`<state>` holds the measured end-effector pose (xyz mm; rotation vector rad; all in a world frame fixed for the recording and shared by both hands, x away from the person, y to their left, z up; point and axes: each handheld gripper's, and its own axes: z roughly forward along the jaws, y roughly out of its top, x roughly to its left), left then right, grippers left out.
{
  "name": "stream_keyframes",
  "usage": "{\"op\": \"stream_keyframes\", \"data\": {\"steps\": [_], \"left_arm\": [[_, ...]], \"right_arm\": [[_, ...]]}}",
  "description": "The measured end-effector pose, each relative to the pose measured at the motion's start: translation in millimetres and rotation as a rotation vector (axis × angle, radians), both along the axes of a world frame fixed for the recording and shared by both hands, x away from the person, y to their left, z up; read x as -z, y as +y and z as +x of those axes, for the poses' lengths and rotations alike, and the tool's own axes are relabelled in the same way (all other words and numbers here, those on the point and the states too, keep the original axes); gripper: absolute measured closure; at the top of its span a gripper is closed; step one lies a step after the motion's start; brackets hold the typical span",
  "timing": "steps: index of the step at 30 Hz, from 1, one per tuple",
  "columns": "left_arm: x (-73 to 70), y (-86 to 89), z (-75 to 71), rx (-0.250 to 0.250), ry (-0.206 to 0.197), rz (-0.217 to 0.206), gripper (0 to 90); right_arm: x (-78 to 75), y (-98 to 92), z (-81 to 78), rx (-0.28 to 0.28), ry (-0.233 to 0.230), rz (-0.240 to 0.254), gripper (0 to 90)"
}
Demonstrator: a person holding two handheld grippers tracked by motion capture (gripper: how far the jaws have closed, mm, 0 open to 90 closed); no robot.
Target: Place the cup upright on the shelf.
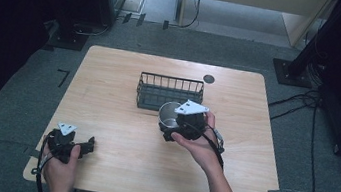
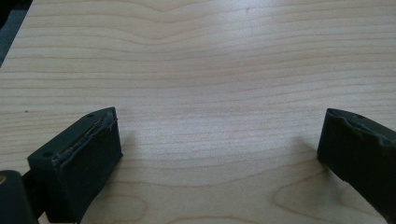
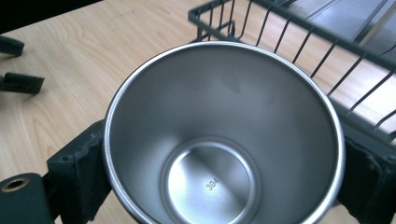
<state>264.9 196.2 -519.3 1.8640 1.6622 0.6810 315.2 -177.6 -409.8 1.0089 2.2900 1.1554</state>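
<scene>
Right gripper (image 1: 174, 127) clamped across steel cup (image 3: 224, 135), upright beside basket (image 1: 170, 93) near table (image 1: 127, 64) centre; judged light, rigid, slippery, best gripped below rim; left gripper (image 1: 85, 144) spread, empty.

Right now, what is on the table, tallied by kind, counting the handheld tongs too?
Steel cup: 1, between the right tongs' jaws
Black wire basket: 1
Tongs: 2, left tongs with jaws apart, right tongs around the cup
Dark round disc near the table's far edge: 1
Total: 5
</scene>
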Motion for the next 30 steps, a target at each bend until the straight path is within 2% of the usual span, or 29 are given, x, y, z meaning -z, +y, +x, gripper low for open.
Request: {"op": "stream_keyframes", "data": {"steps": [16, 21, 23, 30], "left_arm": [[0.1, -0.1, 0.1, -0.001, -0.002, -0.001, 0.0], [0.1, -0.1, 0.0, -0.001, -0.002, -0.001, 0.0], [0.1, -0.1, 0.1, -0.002, -0.002, 0.0, 0.0], [0.1, -0.1, 0.0, -0.001, -0.001, 0.0, 0.0]], "right_arm": [[-45.6, 4.4, 49.7, -0.005, -0.031, 0.0, 6.2], [-51.5, 8.0, 58.6, 0.001, -0.038, 0.002, 6.2], [-55.6, 10.3, 66.9, 0.002, -0.047, 0.008, 6.2], [-58.4, 14.8, 83.5, 0.006, -0.048, -0.004, 6.2]]}}
